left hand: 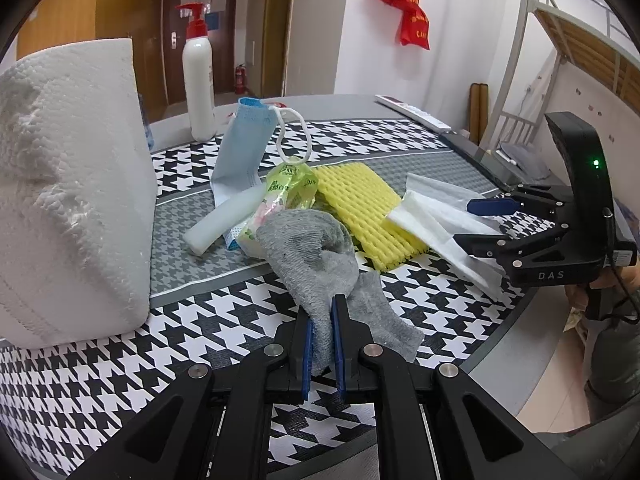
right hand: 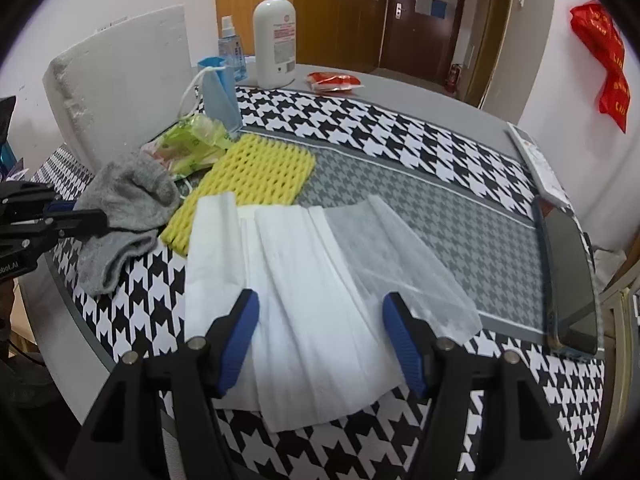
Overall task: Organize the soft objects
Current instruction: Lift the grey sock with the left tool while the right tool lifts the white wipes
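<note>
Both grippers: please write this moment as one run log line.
left gripper: shut on grey sock | right gripper: open over white tissue | yellow foam net: on table

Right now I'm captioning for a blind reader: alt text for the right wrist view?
Open right gripper over white tissue on a checked tablecloth; a grey sock and yellow foam net lie behind.

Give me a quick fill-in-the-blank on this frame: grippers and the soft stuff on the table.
1. The left gripper is shut on the grey ____.
2. The right gripper has its jaws ____ over the white tissue sheets.
3. The foam net lying beside the sock is coloured ____.
4. The pump bottle has a ____ pump head.

Missing words: sock; open; yellow; red
</note>
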